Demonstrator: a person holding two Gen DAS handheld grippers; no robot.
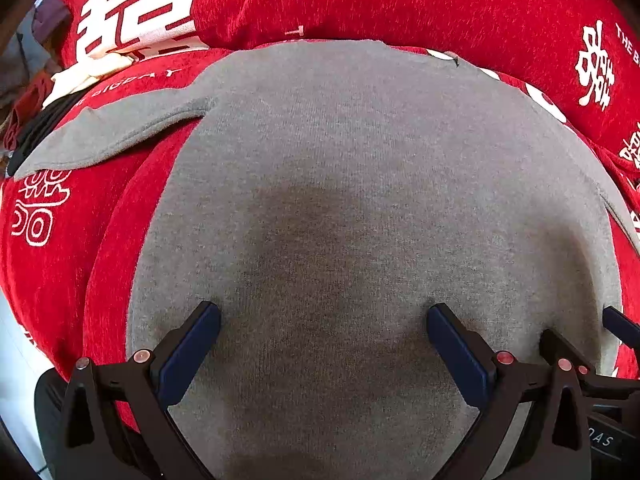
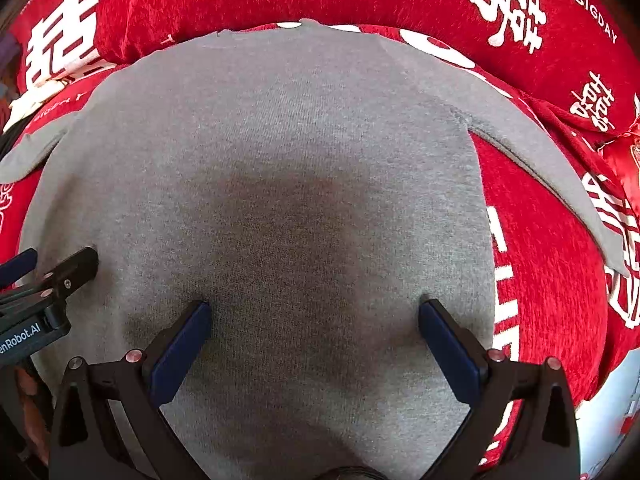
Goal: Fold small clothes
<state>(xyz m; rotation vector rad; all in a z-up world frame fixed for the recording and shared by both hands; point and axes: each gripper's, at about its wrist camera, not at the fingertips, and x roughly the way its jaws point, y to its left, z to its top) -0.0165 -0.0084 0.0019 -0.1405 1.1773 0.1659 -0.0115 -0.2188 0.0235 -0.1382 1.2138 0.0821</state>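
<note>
A small grey knit top (image 1: 340,184) lies spread flat on a red cover, with one sleeve (image 1: 104,136) reaching left. It also fills the right wrist view (image 2: 280,152), where the other sleeve (image 2: 552,168) reaches right. My left gripper (image 1: 324,320) is open, its blue-padded fingertips pressed down on the near part of the grey cloth. My right gripper (image 2: 316,316) is open too and rests on the cloth just beside the left one. Neither holds anything. The right gripper's fingers (image 1: 568,344) show at the left view's right edge.
The red cover (image 1: 400,0) with white characters lies under the top and rises in a cushion behind it. A pile of dark and mixed items (image 1: 28,92) sits at far left. A pale floor (image 2: 616,400) shows past the cover's near right edge.
</note>
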